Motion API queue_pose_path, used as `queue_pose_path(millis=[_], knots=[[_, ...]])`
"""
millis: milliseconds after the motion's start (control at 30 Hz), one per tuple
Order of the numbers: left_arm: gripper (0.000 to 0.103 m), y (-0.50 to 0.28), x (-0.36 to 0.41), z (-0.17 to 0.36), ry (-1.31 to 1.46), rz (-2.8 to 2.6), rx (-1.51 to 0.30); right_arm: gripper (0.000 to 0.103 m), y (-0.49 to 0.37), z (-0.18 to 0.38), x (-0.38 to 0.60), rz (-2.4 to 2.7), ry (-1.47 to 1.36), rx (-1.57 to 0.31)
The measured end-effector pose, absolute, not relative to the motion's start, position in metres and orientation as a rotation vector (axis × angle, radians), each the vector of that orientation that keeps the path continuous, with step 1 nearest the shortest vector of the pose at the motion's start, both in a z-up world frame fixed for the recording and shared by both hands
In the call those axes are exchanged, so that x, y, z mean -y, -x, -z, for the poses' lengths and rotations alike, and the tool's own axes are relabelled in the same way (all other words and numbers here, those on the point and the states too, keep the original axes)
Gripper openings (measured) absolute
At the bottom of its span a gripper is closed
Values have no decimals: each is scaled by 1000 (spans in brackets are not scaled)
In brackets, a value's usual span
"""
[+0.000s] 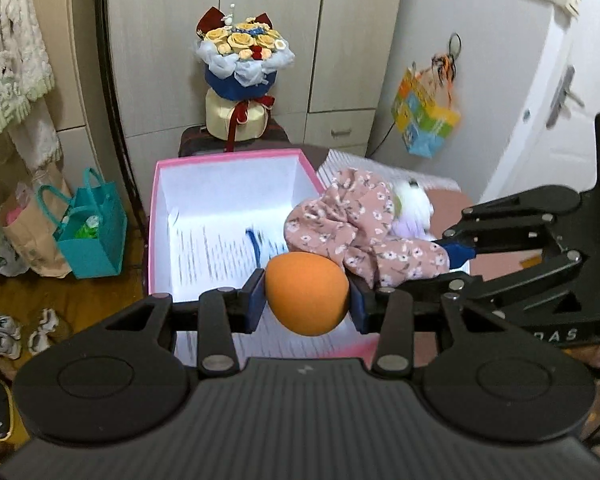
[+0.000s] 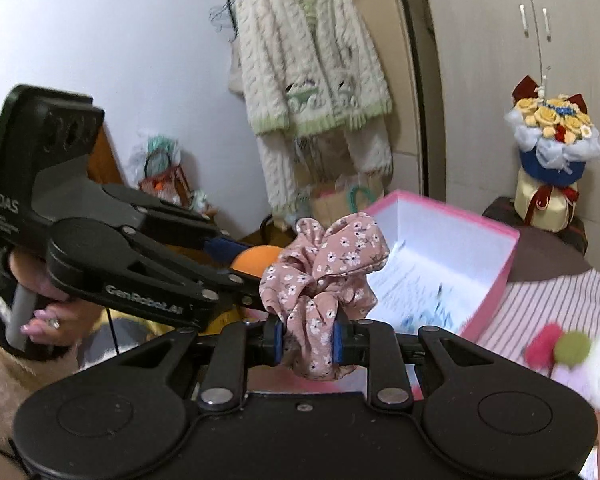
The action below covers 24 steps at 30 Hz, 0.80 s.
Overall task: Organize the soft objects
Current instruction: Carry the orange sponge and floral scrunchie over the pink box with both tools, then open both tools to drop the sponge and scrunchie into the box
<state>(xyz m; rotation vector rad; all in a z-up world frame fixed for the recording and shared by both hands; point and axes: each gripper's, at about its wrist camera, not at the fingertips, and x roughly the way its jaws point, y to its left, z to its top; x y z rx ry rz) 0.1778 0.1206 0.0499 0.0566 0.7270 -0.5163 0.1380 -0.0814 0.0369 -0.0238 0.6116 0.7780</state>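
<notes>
My left gripper [image 1: 307, 295] is shut on an orange sponge egg [image 1: 306, 292] and holds it above the near edge of an open pink box [image 1: 152, 216] with a white inside. My right gripper [image 2: 307, 345] is shut on a pink floral scrunchie [image 2: 324, 276], held just right of the egg and over the box's right wall. The scrunchie also shows in the left wrist view [image 1: 360, 232], with the right gripper [image 1: 456, 252] behind it. The egg shows partly hidden in the right wrist view [image 2: 256, 258]. The box [image 2: 496, 272] lies ahead to the right.
A fluffy white item with red and green pom-poms [image 2: 568, 356] lies on the striped cloth [image 2: 548, 304] right of the box. A flower bouquet [image 1: 240, 76] stands behind the box. A teal bag [image 1: 92, 236] and shoes [image 1: 4, 332] are on the floor at the left. A knitted cardigan [image 2: 312, 80] hangs on the wall.
</notes>
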Motion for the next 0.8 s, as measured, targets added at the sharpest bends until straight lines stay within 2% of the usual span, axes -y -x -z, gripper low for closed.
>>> queue_pose_path(millis=[267, 300, 400, 800], knots=[[42, -260, -131, -26, 63, 459, -748, 29, -215, -19, 72, -739, 95, -577], [42, -270, -131, -20, 66, 445, -760, 32, -227, -13, 72, -714, 101, -585], [42, -295, -126, 0, 67, 435, -820, 31, -259, 5, 70, -714, 115, -654], [45, -332, -111, 36, 1, 310, -857, 32, -308, 52, 42, -604, 221, -746]])
